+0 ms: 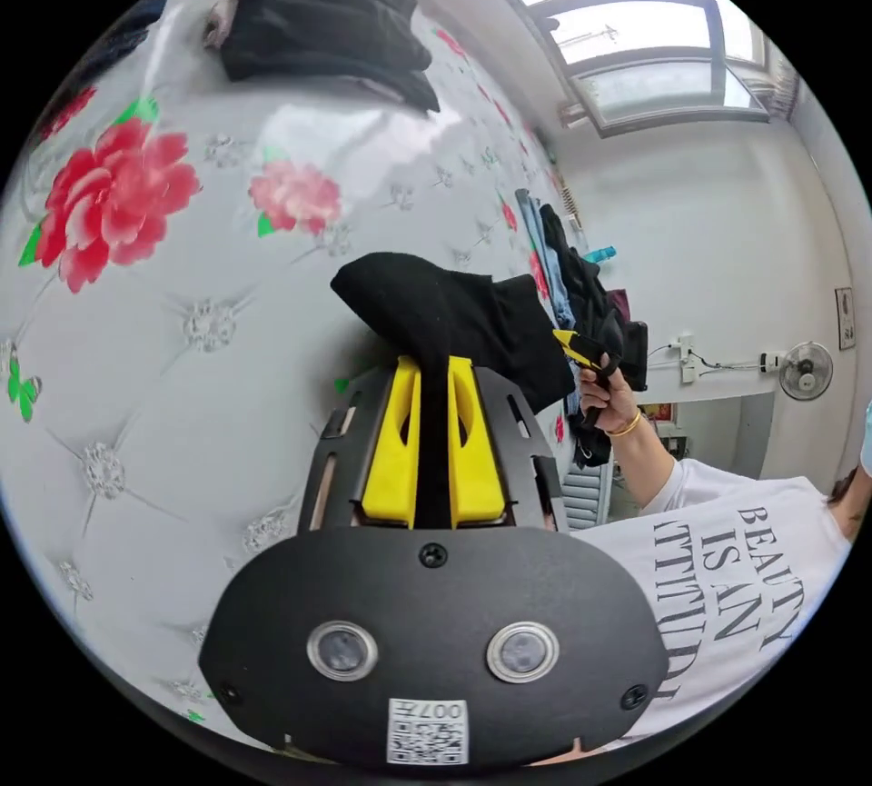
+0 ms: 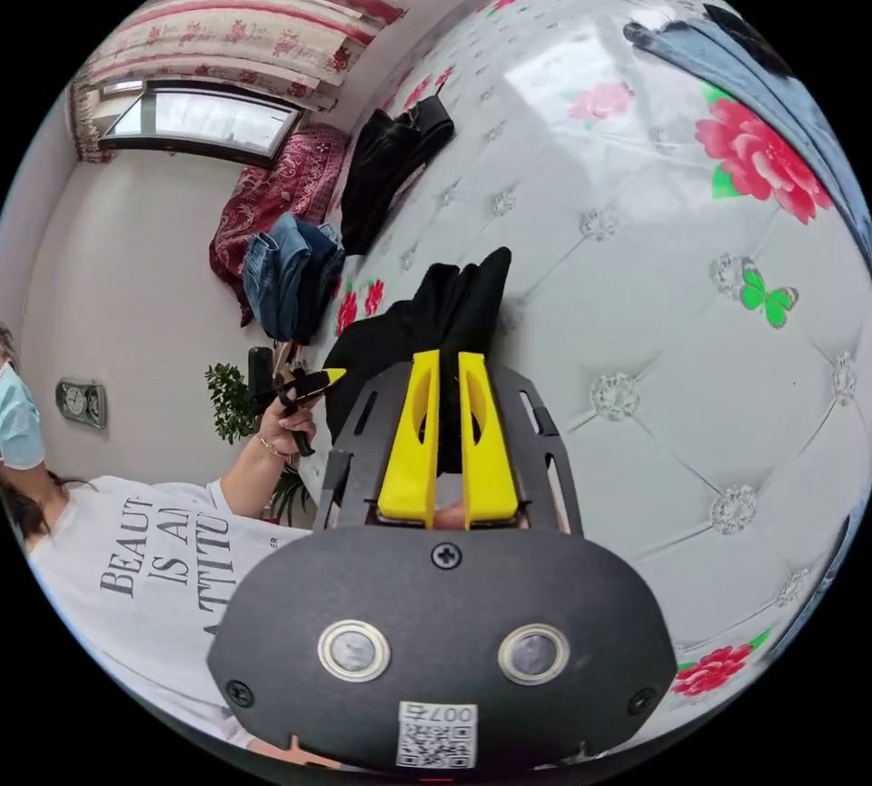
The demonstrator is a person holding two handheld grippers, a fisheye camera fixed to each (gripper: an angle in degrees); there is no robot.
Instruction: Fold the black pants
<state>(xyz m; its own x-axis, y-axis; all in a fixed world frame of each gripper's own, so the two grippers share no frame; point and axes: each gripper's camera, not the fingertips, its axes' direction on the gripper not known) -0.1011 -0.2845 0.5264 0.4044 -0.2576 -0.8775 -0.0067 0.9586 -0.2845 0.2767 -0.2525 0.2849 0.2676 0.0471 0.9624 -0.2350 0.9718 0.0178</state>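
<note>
The black pants (image 1: 454,313) are held bunched above the flowered bed (image 1: 182,368). Cloth is pinched between the jaws of the left gripper (image 1: 434,368) and of the right gripper (image 2: 447,363). Both grips should be kept level and the cloth drawn taut before it is laid flat.

I'm working in a home bedroom: beyond my fingers spreads a tufted floral bedspread (image 1: 182,295), clothes heaped (image 2: 291,273) at its edge, a curtained window (image 2: 195,118), a wall fan (image 1: 805,370).
</note>
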